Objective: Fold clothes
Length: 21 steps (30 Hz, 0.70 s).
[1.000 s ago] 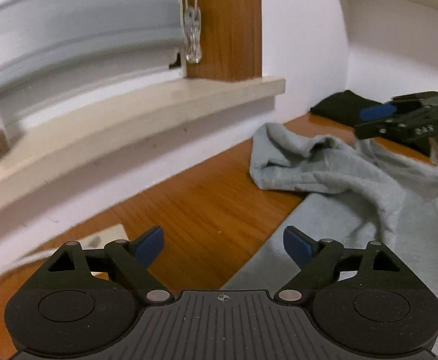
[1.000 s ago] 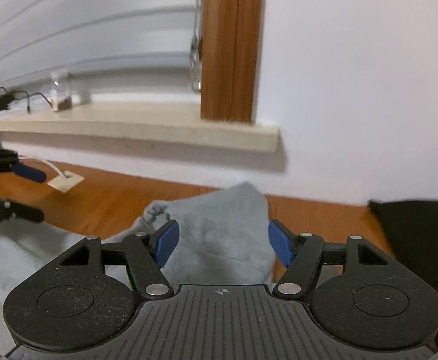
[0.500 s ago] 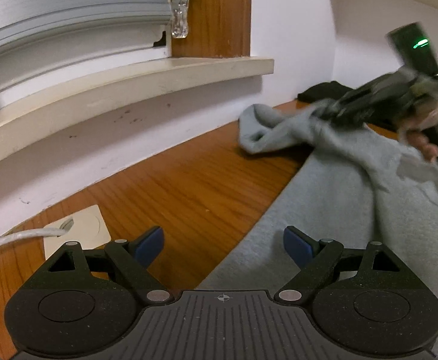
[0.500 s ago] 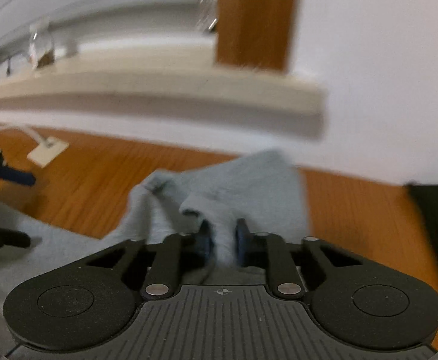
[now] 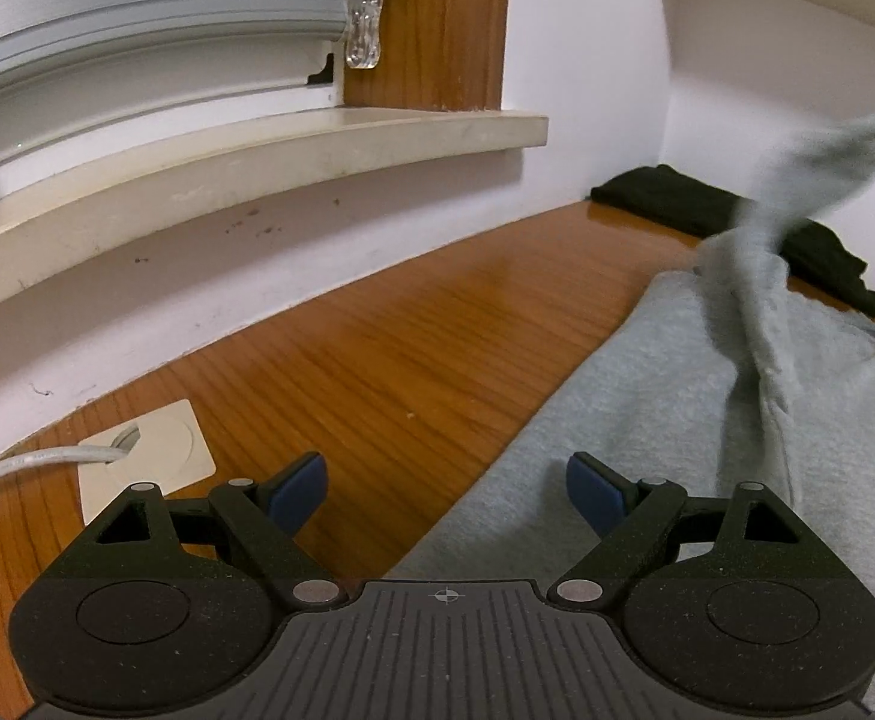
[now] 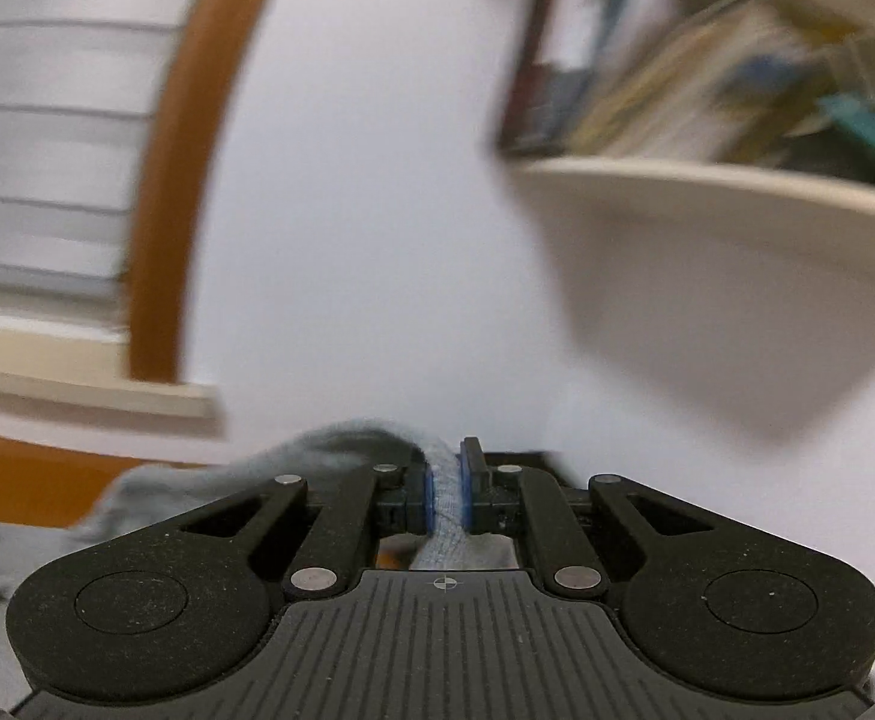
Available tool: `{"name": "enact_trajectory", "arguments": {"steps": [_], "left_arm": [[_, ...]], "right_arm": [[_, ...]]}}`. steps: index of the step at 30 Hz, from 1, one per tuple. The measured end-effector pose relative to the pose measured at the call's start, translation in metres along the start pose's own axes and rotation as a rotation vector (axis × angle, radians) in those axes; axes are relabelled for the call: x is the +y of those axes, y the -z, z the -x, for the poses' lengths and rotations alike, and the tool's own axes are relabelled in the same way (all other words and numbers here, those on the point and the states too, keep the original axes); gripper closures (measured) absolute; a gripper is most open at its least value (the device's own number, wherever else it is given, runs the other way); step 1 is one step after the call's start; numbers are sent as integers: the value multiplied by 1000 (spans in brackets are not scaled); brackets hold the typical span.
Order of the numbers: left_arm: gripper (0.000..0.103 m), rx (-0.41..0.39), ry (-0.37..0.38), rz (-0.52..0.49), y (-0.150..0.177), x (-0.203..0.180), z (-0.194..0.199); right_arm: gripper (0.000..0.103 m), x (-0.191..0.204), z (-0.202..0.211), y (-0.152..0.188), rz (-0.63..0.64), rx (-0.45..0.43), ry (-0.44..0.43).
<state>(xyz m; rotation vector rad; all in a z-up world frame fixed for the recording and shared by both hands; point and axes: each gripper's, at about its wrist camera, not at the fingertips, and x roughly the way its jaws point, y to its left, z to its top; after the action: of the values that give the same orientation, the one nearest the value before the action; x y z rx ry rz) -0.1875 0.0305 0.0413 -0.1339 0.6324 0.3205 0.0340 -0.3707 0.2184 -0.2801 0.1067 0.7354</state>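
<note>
A grey sweatshirt (image 5: pixel 647 420) lies spread on the wooden table (image 5: pixel 377 360), at the right of the left wrist view. One part of it, a blurred grey strip (image 5: pixel 809 174), is pulled up and away toward the upper right. My left gripper (image 5: pixel 446 486) hovers open over the garment's near edge, with nothing between its blue pads. In the right wrist view my right gripper (image 6: pixel 445 492) is still closing, its pads pinching a fold of the grey cloth (image 6: pixel 341 444), which it holds raised and facing the wall.
A black garment (image 5: pixel 677 198) lies at the back right against the wall. A window sill (image 5: pixel 257 168) runs along the left, with a blind pull (image 5: pixel 364 18) above it. A white cable plate (image 5: pixel 149 456) sits near my left gripper. A shelf (image 6: pixel 707 192) of books hangs overhead.
The right gripper shut on a fold of the grey sweatshirt, then swung up and to the right, lifting the cloth. The left gripper stayed open and hardly moved.
</note>
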Motion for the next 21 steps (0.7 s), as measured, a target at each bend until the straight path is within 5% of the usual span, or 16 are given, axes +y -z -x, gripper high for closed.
{"name": "enact_trajectory", "arguments": {"steps": [4,8,13,21], "left_arm": [[14,0,1,-2,0,0,1],[14,3,-3,-13,0,-2,1],[14,9,2,-6,-1,-1,0],[14,16,1,-12,-1,-1,-1]], "right_arm": [[92,-45,44,12,-58,33,35],[84,-51,43,32,-69,131,-60],[58,-19,38,30,-74,121,-194],[56,41,3,18,8,145,-270]]}}
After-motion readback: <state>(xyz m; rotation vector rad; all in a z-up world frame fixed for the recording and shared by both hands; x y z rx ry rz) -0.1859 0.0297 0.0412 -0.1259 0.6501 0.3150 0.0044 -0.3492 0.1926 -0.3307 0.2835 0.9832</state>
